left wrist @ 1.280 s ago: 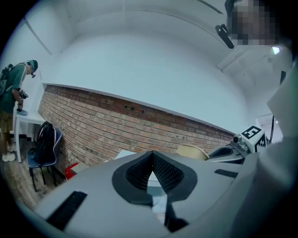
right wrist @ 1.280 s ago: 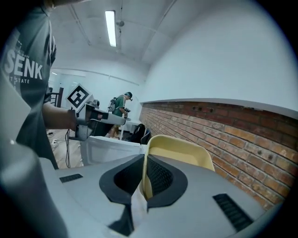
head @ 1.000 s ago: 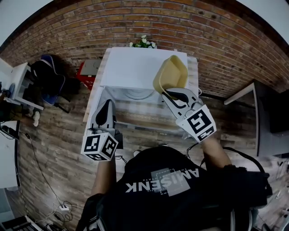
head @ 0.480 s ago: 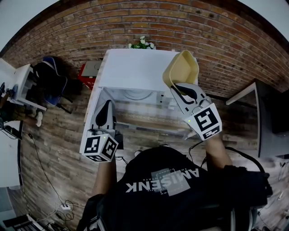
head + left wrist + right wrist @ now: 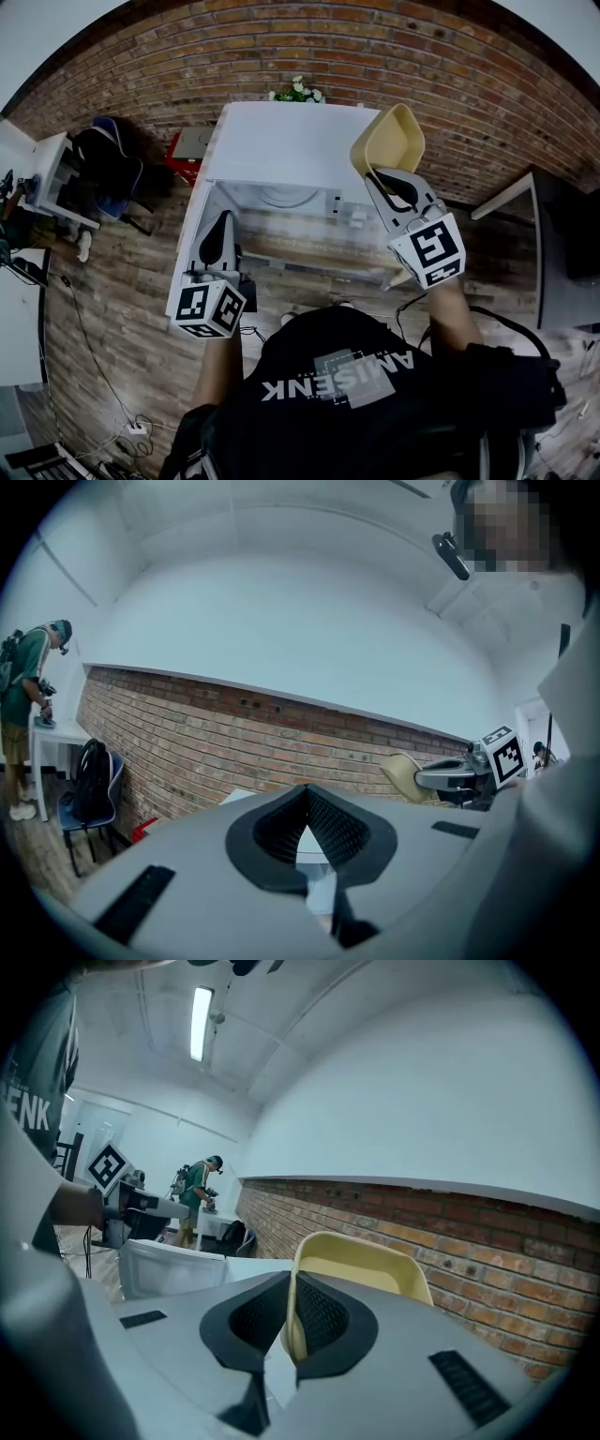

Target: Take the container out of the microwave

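My right gripper is clamped narrowly on the near rim of a pale yellow, rounded-square plastic container. The container is tipped on edge, clear of the white box-shaped microwave, just off its top right corner. I judge the rim grip suits its thin wall. My left gripper, jaws together on nothing, waits at the microwave's front left.

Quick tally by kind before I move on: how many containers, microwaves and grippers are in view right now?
1 pale yellow plastic container
1 white box-shaped microwave
2 handheld two-jaw grippers: left gripper shut and empty, right gripper shut on the container's rim
Total: 4
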A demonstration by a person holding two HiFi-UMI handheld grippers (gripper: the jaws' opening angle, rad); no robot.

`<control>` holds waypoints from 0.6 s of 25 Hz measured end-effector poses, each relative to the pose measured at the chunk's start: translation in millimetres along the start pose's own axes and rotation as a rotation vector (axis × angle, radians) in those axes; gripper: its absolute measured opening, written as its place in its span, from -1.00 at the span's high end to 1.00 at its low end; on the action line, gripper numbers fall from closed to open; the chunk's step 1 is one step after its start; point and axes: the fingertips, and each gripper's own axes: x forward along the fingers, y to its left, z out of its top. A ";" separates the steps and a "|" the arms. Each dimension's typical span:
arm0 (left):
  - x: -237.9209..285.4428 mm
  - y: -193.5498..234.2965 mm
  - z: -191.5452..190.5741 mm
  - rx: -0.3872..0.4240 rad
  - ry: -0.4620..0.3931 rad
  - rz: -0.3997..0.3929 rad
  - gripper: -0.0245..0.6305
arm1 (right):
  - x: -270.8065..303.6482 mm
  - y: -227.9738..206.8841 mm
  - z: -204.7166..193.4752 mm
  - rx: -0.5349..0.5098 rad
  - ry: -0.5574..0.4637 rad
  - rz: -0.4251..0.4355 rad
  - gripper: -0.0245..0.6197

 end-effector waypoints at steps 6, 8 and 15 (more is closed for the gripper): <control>-6.4 8.0 9.8 0.008 -0.014 0.006 0.89 | -0.6 -0.3 4.9 0.010 -0.002 0.008 0.77; -7.5 11.1 10.4 0.006 -0.016 0.010 0.89 | 0.2 -0.3 5.9 0.008 -0.001 0.007 0.77; -5.3 16.1 5.0 -0.001 -0.014 0.017 0.89 | 5.3 -2.6 4.4 0.015 0.002 0.006 0.77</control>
